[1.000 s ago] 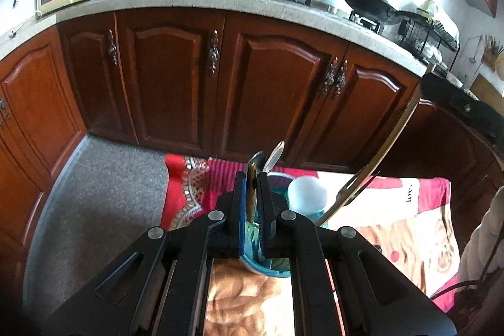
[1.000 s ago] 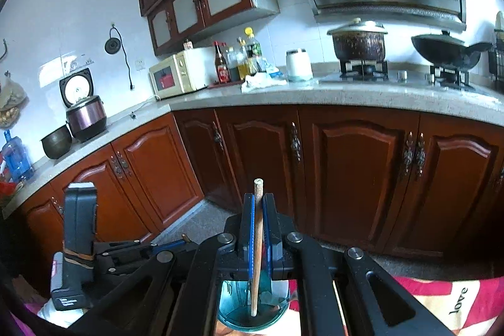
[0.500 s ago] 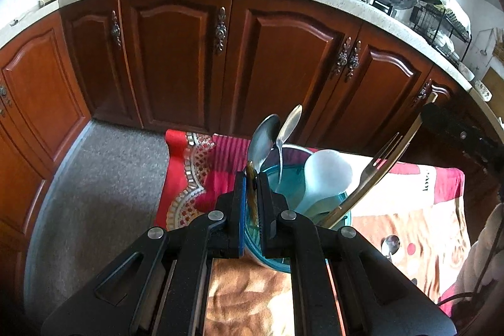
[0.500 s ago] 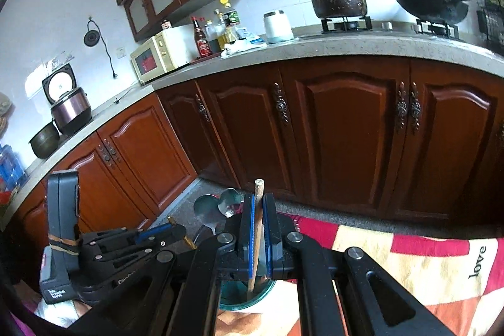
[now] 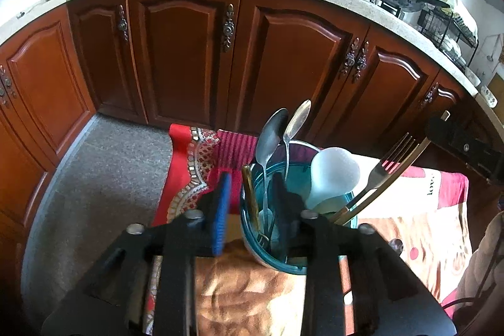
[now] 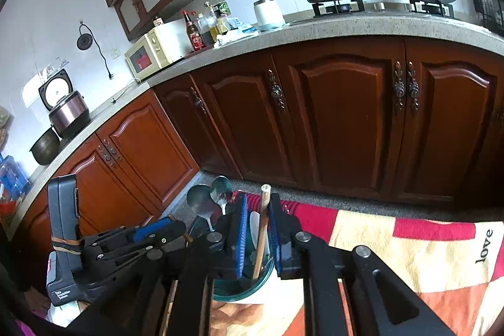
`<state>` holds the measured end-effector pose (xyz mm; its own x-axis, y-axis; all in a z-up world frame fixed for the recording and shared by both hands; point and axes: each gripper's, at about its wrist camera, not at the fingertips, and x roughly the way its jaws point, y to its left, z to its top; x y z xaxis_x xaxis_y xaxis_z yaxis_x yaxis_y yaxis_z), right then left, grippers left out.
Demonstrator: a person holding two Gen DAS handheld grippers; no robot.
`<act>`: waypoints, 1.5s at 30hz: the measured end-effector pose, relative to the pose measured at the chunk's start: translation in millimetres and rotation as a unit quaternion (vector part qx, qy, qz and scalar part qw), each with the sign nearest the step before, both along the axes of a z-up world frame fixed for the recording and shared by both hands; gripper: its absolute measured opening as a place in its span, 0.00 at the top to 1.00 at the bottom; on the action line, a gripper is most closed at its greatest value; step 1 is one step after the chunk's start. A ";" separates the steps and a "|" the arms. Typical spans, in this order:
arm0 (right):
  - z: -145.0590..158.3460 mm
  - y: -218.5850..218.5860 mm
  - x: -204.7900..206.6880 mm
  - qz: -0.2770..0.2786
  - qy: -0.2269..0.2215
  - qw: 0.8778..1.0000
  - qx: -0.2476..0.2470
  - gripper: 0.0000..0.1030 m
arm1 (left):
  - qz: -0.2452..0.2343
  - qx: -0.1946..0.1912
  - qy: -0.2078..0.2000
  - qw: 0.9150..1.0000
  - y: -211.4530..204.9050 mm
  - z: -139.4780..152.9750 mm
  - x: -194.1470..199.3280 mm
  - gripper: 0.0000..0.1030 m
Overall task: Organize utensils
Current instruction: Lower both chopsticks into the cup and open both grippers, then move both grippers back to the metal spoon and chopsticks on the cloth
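Lower centre of left wrist view: my left gripper (image 5: 252, 200) has just been opening, pads released; gold-handled utensil (image 5: 250, 197) between them, free, leaning on rim so it stays upright. Lower centre of right wrist view: my right gripper (image 6: 256, 236) also just opening, wooden handle (image 6: 263, 229) loose between pads, let go to drop in. Beyond: teal glass holder (image 5: 252, 241) on patterned cloth (image 5: 419, 229), holding two steel spoons (image 5: 271, 137), white ladle (image 5: 334, 175), fork (image 5: 387, 166). Far: dark red cabinets (image 5: 189, 59).
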<state>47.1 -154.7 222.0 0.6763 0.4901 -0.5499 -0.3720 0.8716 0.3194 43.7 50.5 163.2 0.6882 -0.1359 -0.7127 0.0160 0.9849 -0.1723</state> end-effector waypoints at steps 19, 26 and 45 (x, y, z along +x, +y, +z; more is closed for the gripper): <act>-8.2 -18.2 -37.8 0.003 0.000 1.000 -0.002 0.70 | 0.017 0.015 -0.025 0.999 -13.0 15.8 -29.2 0.59; -21.9 -28.1 -53.8 -0.018 0.011 1.000 -0.016 0.70 | 0.011 0.019 -0.028 0.999 -25.0 14.7 -47.9 0.59; -60.6 -89.9 -90.6 -0.109 0.040 0.990 -0.075 0.69 | -0.050 0.011 -0.014 0.999 -90.2 7.0 -83.5 0.59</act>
<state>-43.5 -244.6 161.4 0.7083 0.2473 -0.6612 -0.1494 0.9679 0.2020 -39.8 -39.7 170.2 0.6915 -0.1892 -0.6972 0.1184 0.9817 -0.1490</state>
